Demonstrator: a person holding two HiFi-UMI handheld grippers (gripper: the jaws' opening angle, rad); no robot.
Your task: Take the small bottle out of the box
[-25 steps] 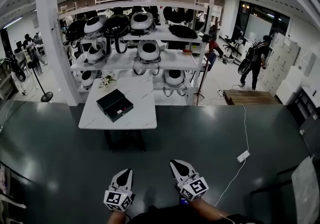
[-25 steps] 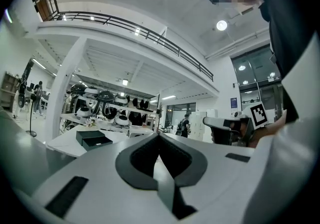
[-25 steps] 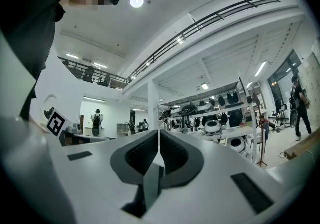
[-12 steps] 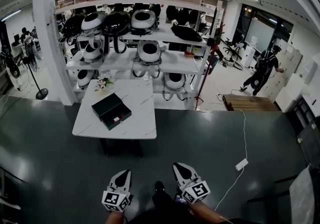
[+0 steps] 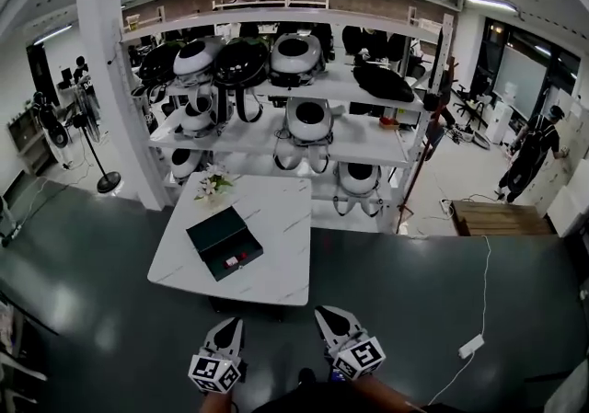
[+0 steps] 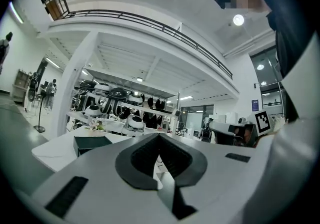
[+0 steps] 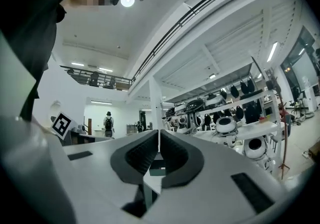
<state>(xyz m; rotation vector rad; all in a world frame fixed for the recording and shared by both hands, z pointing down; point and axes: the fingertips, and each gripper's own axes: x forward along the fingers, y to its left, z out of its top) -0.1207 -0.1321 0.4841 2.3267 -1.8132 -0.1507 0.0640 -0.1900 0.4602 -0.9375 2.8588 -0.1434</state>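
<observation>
An open black box (image 5: 225, 242) lies on the white marble table (image 5: 276, 282), with a small red and white item (image 5: 231, 262) inside its near half; whether that is the small bottle I cannot make out. Both grippers hang low at the bottom of the head view, well short of the table. My left gripper (image 5: 233, 321) is shut and empty, jaws touching (image 6: 159, 135). My right gripper (image 5: 324, 314) is also shut with nothing between its jaws (image 7: 159, 131). The box (image 6: 92, 143) shows far off in the left gripper view.
A small flower bunch (image 5: 214, 185) stands at the table's far left corner. Behind the table are white shelves (image 5: 350, 140) loaded with round white and black robot heads. A white pillar (image 5: 120, 89) rises at left. A person (image 5: 534, 149) walks far right; a power strip (image 5: 471, 346) lies on the dark floor.
The view has moved toward the table, which now sits closer and more central. Both grippers stay shut low in the frame. The person at far right has walked further away.
</observation>
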